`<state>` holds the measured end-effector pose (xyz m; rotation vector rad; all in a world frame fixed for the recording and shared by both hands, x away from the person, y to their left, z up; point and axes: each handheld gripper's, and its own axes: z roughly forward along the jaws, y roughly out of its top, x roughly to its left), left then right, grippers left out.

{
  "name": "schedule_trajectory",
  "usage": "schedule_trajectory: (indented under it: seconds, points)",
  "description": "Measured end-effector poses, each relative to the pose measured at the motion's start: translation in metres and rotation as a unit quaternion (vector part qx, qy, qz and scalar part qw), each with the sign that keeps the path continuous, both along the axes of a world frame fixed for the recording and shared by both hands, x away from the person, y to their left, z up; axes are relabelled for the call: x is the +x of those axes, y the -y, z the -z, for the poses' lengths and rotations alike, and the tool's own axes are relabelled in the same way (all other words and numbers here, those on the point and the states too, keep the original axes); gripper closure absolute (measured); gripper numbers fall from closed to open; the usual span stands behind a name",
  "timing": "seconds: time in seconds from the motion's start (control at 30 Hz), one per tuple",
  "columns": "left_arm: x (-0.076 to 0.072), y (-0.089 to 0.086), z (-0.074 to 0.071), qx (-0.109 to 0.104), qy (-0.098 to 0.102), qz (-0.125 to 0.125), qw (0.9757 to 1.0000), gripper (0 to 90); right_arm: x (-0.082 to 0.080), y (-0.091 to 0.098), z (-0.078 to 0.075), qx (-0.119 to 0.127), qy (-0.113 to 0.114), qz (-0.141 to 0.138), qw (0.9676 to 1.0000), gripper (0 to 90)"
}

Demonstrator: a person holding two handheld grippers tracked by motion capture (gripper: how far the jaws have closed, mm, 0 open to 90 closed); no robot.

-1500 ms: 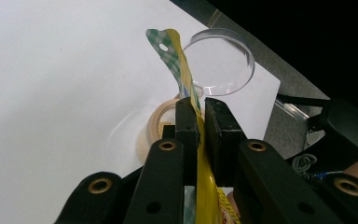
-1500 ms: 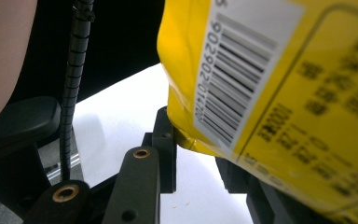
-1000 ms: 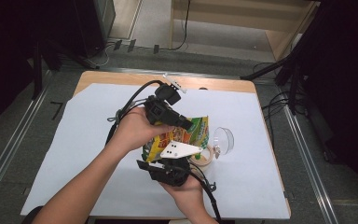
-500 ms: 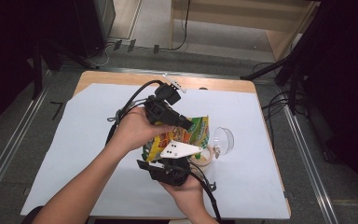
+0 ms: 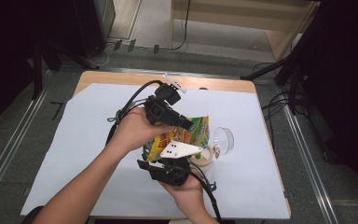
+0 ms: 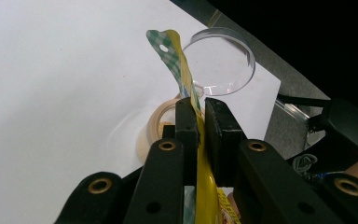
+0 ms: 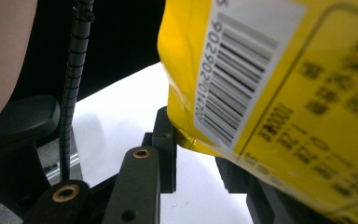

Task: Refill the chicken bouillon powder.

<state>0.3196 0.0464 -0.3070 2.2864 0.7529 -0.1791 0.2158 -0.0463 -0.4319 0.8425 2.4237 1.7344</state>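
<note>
Left claw (image 6: 198, 122) clamps the yellow snack bag (image 5: 186, 133) top, right claw (image 7: 198, 154) grips its bottom, tilted over the clear bowl (image 5: 223, 139); pouring not yet visible

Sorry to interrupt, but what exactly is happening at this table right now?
A person holds a yellow snack bag between two claws above the white-covered table. The left claw pinches the bag's thin edge; the right claw has its lower corner between its jaws. A clear glass and a tape roll sit just beyond.

Glossy yellow foil packet (image 5: 186, 135), clear plastic lid (image 5: 223, 138), matt white paper sheet (image 5: 74, 140), wooden table (image 5: 214, 84).
</note>
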Motion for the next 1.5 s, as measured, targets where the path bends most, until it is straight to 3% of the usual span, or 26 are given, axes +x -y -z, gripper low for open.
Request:
schedule_trajectory:
  seconds: [1.5]
  points:
    - [-0.0022, 0.0015, -0.0017, 0.000, 0.005, -0.002, 1.0000, 84.7, 0.0005, 0.0003, 0.0001, 0.002, 0.002, 0.001, 1.0000, 72.8]
